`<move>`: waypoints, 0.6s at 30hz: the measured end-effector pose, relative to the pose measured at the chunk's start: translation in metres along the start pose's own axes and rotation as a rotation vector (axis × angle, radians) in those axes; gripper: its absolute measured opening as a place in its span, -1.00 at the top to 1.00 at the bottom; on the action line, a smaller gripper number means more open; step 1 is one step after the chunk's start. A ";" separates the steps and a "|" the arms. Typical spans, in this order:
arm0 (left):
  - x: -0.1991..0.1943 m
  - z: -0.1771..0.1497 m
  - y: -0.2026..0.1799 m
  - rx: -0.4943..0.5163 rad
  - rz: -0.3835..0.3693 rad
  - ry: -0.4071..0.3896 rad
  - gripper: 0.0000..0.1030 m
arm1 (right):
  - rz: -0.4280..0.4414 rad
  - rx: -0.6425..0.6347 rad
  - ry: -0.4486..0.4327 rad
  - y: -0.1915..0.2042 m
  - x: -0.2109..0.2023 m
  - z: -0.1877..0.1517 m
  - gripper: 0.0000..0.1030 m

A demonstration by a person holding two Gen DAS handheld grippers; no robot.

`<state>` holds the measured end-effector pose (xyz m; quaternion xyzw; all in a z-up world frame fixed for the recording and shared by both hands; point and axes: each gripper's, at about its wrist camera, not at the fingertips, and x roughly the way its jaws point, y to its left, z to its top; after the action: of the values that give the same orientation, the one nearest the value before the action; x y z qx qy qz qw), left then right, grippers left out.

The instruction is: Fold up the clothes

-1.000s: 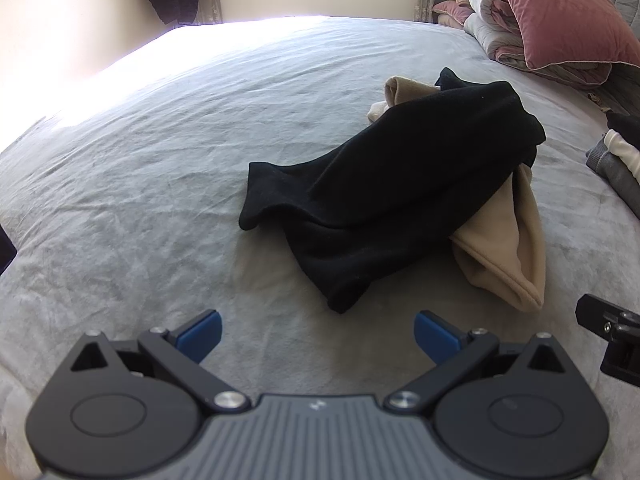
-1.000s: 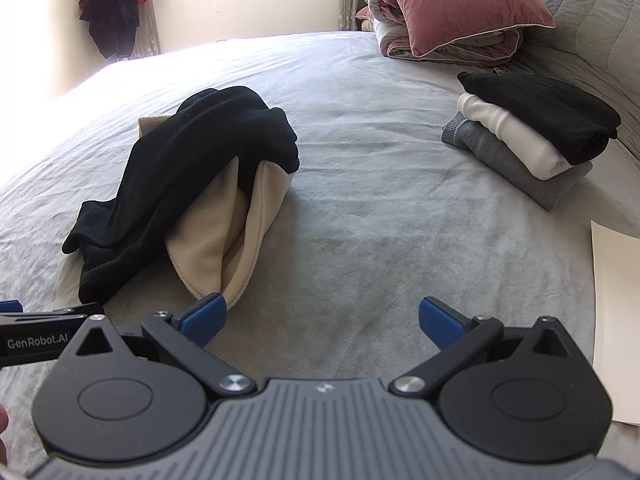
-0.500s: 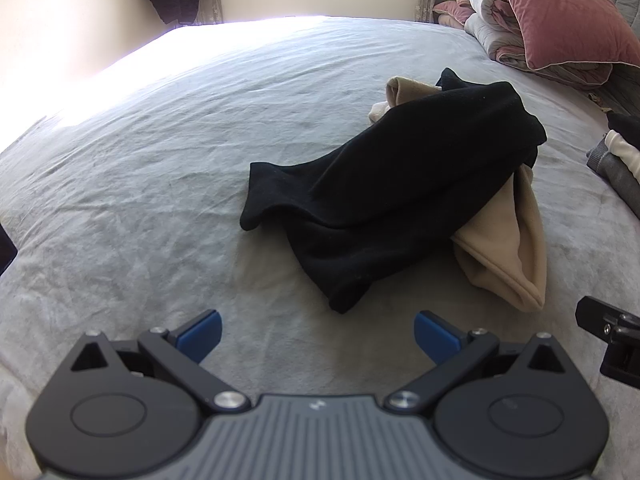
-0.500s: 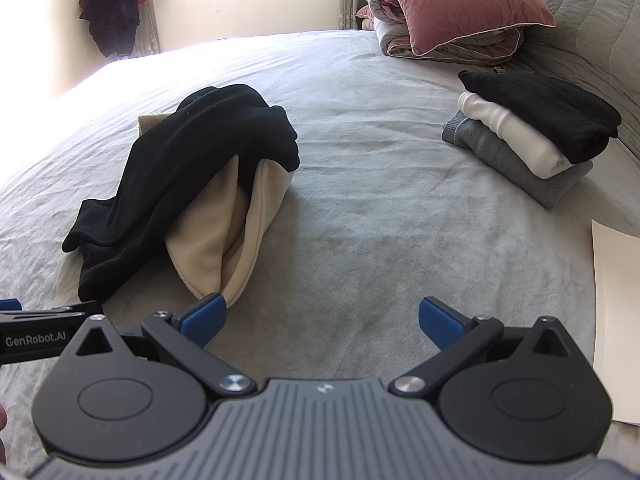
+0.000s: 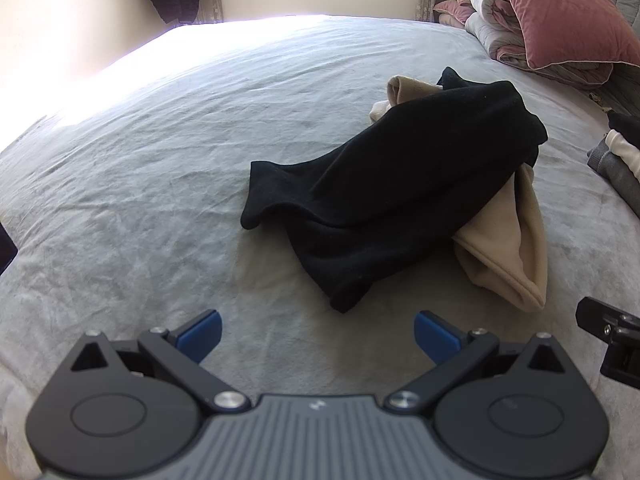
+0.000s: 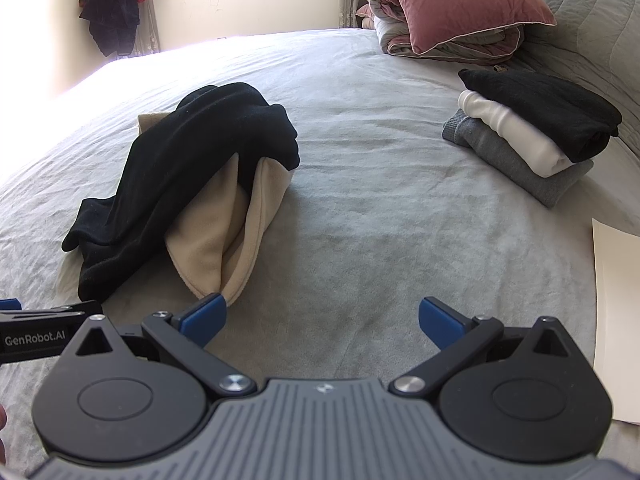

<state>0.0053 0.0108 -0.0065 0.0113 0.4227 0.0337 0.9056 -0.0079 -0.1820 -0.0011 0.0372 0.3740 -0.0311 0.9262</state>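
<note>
A crumpled black garment (image 5: 404, 184) (image 6: 188, 176) lies over a beige garment (image 5: 508, 256) (image 6: 228, 236) in the middle of the grey bed (image 5: 160, 184) (image 6: 360, 208). My left gripper (image 5: 318, 336) hovers open just in front of the black garment's near end, holding nothing. Beside it, my right gripper (image 6: 322, 320) is also open and empty, its left fingertip (image 6: 204, 314) close to the beige garment's near tip. The right gripper's edge shows at the far right of the left wrist view.
A folded stack of grey, white and black clothes (image 6: 532, 140) sits at the right of the bed. A pink pillow on rolled quilts (image 6: 456, 12) lies at the head. A cream sheet (image 6: 616, 320) is at the right edge. Dark clothes (image 6: 116, 4) hang by the window.
</note>
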 end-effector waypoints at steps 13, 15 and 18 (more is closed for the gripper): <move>0.000 -0.001 0.000 -0.004 0.002 0.001 -0.99 | 0.000 0.001 0.003 0.000 0.001 -0.001 -1.00; 0.000 -0.001 0.000 -0.003 0.002 0.001 -0.99 | 0.001 0.002 0.004 0.000 0.001 -0.001 -1.00; 0.000 -0.001 -0.001 -0.002 0.003 0.003 -0.99 | 0.002 0.003 0.006 0.000 0.001 -0.001 -1.00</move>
<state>0.0050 0.0103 -0.0070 0.0112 0.4239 0.0354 0.9050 -0.0080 -0.1821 -0.0029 0.0389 0.3769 -0.0308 0.9249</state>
